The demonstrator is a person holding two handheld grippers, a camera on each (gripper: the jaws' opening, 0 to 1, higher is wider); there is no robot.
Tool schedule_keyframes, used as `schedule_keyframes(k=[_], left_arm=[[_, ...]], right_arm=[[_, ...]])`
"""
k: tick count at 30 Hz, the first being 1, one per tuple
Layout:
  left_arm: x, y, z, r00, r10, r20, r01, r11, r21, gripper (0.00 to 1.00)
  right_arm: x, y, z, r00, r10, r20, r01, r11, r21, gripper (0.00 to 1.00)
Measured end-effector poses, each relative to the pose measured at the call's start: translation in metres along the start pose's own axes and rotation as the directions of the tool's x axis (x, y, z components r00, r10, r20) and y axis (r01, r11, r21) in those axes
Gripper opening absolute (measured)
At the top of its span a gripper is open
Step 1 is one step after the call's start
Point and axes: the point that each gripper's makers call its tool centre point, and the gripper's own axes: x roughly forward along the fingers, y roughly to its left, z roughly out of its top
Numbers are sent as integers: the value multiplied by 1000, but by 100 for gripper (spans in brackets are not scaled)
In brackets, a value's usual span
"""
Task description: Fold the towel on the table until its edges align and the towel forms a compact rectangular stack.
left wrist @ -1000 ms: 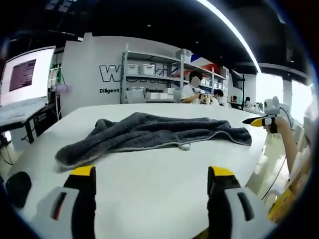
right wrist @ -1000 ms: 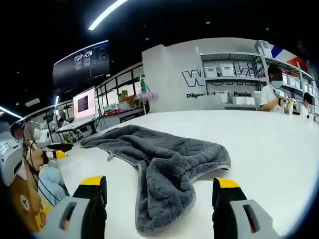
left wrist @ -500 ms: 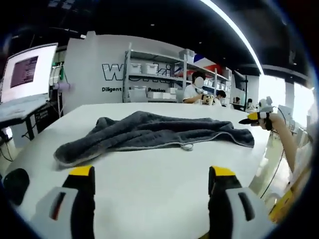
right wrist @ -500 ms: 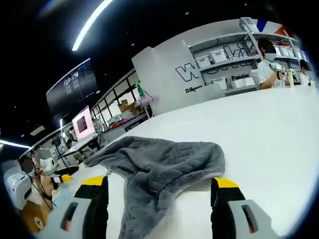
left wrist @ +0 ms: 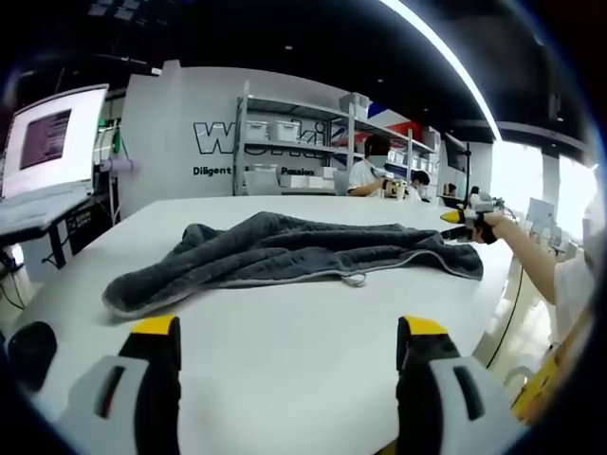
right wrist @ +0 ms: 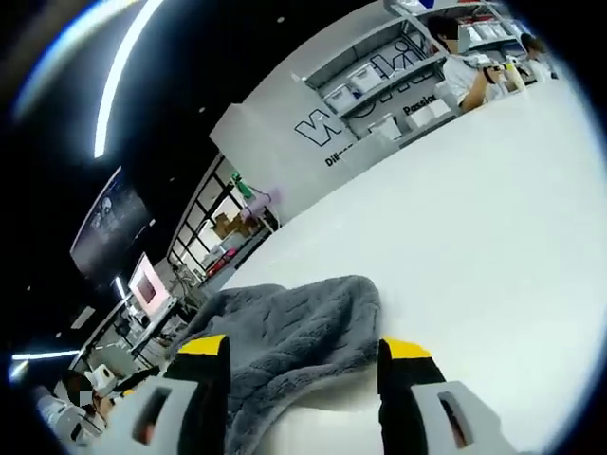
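While both jaws gape, right tool point(right wrist: 302, 353) straddles the towel point(right wrist: 285, 327) edge, ungripped.

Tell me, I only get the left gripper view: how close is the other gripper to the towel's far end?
Observer: In the right gripper view, the right gripper is open, with the towel corner lying between its jaws.
Operator: Has it pinched the cloth?
Observer: Not yet; the yellow fingertips stand apart on either side of the fabric.
Operator: What lies beyond that corner?
Observer: Bare white table, then people at shelves by the wall.
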Motion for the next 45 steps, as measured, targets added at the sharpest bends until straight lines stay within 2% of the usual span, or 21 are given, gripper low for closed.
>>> schedule_keyframes(k=[3,6,9,12,17,22,25,28,32,35,42,45], left_arm=[[-1,1,0,1000,3,1,-3,1000,-2,99],[0,0,-1,1000,2,-1,-2,1000,-5,99],[1,0,-1,1000,-1,-4,1,1000,-6,99],[2,-1,-1,1000,-4,-4,4,1000,-5,99],[2,-2,-1,1000,-6,-5,6,1000,-8,98],[1,-3,-2,1000,-10,-4,10,1000,-10,98],[-1,-3,-2,1000,-10,1,10,1000,-14,97],[-4,0,-2,1000,-1,2,1,1000,-13,97],[-5,2,-1,1000,5,5,-5,1000,-16,97],[-6,2,-1,1000,4,8,-4,1000,-17,97],[-7,1,0,1000,-1,13,1,1000,-16,97],[-8,1,0,1000,-3,17,3,1000,-17,96]], right_arm=[[5,-4,-4,1000,-30,-4,30,1000,7,54],[10,-17,-1,998,-57,-12,57,998,14,47],[16,-23,1,998,-57,-19,57,998,23,37],[18,-25,0,997,-65,-38,65,998,-3,29],[23,-32,2,996,-74,-55,74,997,-3,22],[25,-49,8,993,-94,-70,92,996,-21,8],[25,-51,13,994,-87,-64,83,995,-49,5],[22,-44,18,996,-85,-41,81,993,-91,4],[15,-36,43,996,-82,27,84,990,-113,4],[9,-29,68,994,-78,76,88,986,-140,4],[-1,10,128,984,-39,172,80,967,-240,4],[-4,34,144,981,-19,192,76,953,-294,4]])
